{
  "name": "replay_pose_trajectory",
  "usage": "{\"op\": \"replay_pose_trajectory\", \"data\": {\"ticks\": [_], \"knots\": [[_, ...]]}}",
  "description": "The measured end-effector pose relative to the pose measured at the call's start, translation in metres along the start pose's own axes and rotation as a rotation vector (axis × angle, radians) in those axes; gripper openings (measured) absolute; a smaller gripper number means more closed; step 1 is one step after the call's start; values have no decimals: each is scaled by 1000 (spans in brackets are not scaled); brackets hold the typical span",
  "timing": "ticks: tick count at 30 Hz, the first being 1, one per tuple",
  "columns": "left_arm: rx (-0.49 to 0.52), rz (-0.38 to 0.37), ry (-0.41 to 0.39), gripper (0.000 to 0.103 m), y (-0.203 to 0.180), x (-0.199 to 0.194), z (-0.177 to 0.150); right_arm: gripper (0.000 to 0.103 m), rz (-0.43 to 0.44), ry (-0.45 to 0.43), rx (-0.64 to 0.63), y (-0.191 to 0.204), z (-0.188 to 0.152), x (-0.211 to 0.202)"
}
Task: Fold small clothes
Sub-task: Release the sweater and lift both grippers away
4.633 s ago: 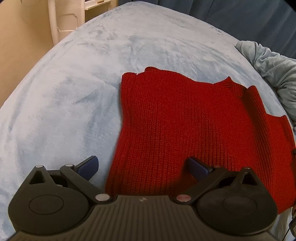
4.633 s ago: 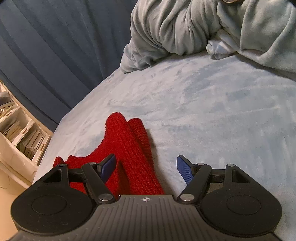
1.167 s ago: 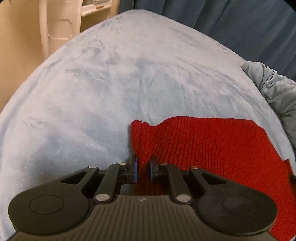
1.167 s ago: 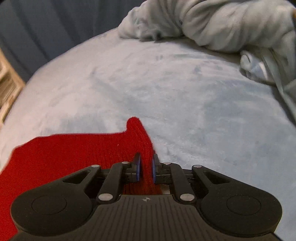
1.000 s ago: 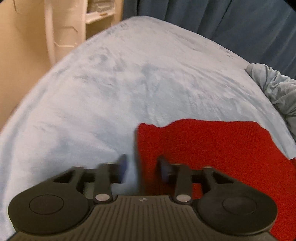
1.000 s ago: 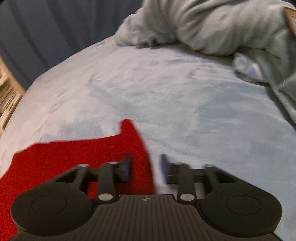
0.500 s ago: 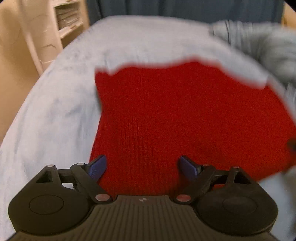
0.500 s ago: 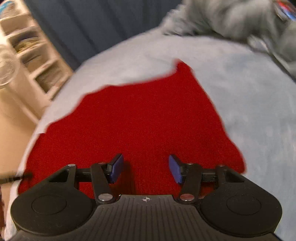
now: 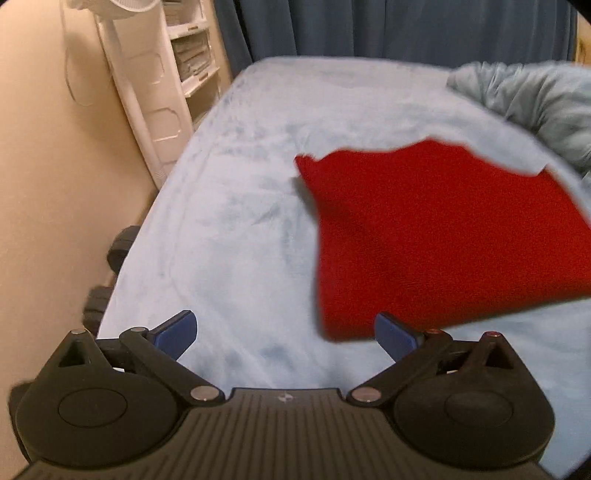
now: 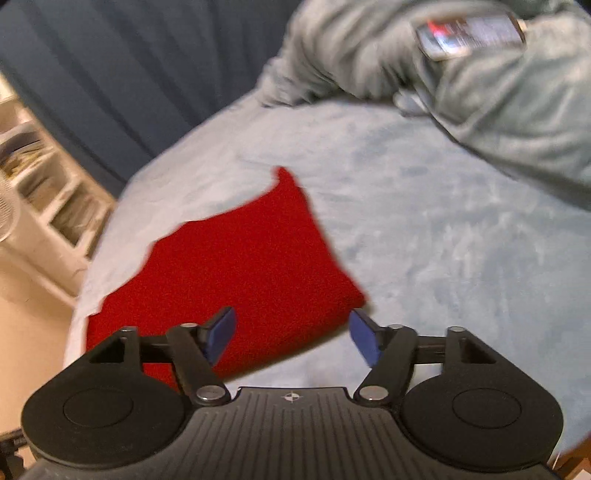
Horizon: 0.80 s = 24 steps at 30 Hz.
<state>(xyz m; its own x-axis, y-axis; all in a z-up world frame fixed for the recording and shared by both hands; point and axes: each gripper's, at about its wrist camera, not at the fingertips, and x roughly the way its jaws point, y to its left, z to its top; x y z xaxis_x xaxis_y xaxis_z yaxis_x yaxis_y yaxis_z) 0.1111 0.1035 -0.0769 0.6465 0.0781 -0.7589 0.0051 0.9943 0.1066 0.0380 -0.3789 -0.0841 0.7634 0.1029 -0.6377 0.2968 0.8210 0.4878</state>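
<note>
**Red knit lies folded on the bed, both tongs spread and empty**

No writing can be read anywhere; the small dark device with a red-and-white screen (image 10: 471, 31) lying on the heaped grey-green fleece blanket (image 10: 498, 92) is too blurred for you to make out any label.

You are working over a bed covered in a pale blue plush blanket (image 9: 240, 221). Dark blue curtains (image 9: 406, 26) hang behind its far edge. Beside the bed's left edge stand a white plastic shelf unit (image 9: 188, 62) with stacked papers and a white pedestal fan (image 9: 122, 7), against a cream wall (image 9: 44, 184). Dark round weights (image 9: 122, 251) sit on the floor by that edge. The heaped fleece blanket fills the far right corner of the bed.

The red knitted garment (image 9: 443, 236) lies flat on the bed as a folded, roughly square shape, toward the right side and near the front edge.

Your left tongs (image 9: 286, 332) are wide apart and hold nothing; the right blue pad overlaps the garment's near left corner in the view, but you cannot tell whether it touches. Your right tongs (image 10: 291, 334) are also spread wide and empty, hanging over the garment's near right corner.
</note>
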Motion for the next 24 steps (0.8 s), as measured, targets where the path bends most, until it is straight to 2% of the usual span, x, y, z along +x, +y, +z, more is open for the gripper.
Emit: {"op": "replay_pose_trajectory", "data": {"ticks": [3,8,11,13,17,24], "knots": [[-37,-58,8,103,-15,-41,-4,84,6,-18,-77,32,-16,-40],[19,-112,12,103,-52,-91,-21,86,-11,-70,-200,83,-44,-97],[-37,-168,25,103,-60,-108,-30,88,-20,-90,-232,102,-60,-125],[-63,-219,48,103,-62,-114,-34,88,15,-85,-225,109,-70,-138],[-59,-214,34,103,-63,-128,-42,88,73,-59,-236,119,-86,-155],[-64,-174,-1,103,-59,-142,-42,88,52,-47,-190,114,-86,-162]]}}
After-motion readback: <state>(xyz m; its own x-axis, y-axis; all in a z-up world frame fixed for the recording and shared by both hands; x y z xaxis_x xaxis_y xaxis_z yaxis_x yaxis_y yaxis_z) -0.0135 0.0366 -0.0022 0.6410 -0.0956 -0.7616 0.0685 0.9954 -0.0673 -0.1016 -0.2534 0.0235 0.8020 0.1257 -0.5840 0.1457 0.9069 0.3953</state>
